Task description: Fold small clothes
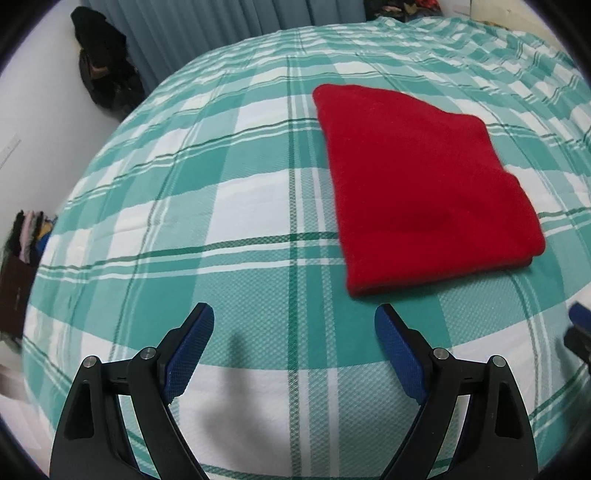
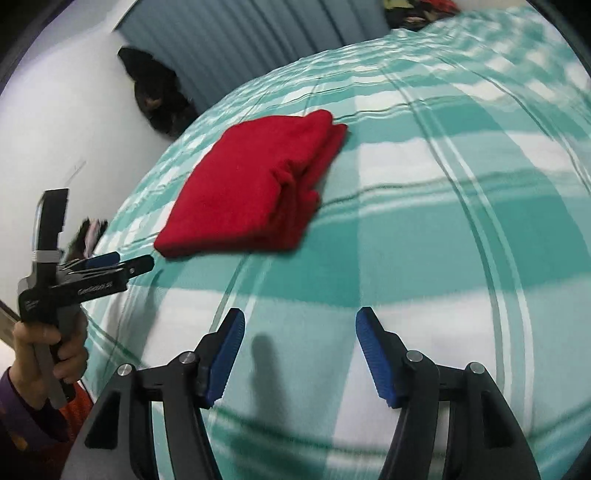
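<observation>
A red garment point(image 1: 424, 188) lies folded into a neat rectangle on the green and white checked bedspread point(image 1: 229, 192). It also shows in the right wrist view point(image 2: 255, 188), with stacked layers at its right edge. My left gripper point(image 1: 294, 321) is open and empty, hovering above the bed just near and left of the garment. It also appears from the side in the right wrist view point(image 2: 135, 260), held in a hand. My right gripper point(image 2: 300, 325) is open and empty, above the bed nearer than the garment.
A dark bag point(image 1: 107, 74) hangs against the white wall by grey-blue curtains point(image 1: 207, 22). A stack of clothes point(image 1: 27, 236) sits beside the bed at the left. A pile of dark clothes point(image 2: 417, 11) lies at the far end of the bed.
</observation>
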### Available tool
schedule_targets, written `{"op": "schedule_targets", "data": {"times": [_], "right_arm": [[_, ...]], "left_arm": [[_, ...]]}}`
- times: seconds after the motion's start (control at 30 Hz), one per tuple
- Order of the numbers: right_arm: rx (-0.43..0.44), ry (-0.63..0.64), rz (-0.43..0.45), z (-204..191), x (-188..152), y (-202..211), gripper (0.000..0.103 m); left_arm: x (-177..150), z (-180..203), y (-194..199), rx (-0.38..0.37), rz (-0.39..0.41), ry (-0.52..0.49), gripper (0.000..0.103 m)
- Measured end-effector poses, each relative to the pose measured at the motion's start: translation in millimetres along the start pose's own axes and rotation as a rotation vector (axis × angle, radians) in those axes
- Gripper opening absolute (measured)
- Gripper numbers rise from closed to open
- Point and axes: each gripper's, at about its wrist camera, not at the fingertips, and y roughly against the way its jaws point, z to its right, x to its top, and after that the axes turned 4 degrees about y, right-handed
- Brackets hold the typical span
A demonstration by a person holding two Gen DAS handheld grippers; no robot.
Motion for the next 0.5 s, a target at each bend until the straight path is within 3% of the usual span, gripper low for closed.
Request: {"op": "schedule_targets", "data": {"times": [0.1,0.37,0.5], "right_arm": [[-0.005,-0.005,0.005,-1.0,-12.1,7.2,0.064],[0.002,-0.009,0.008,3.8,0.1,-7.7,0.067],[0.036,-0.028,-0.02,8.3,8.3,-4.6,0.067]], "left_arm": [[1.0,1.2,1.7,0.002,-0.005,-0.005,0.09],[3.3,-1.3,2.7,0.031,0.008,-0.022,0.09],[20.4,-41.1,4.3,-0.031,0.07,0.091,0.091]]}}
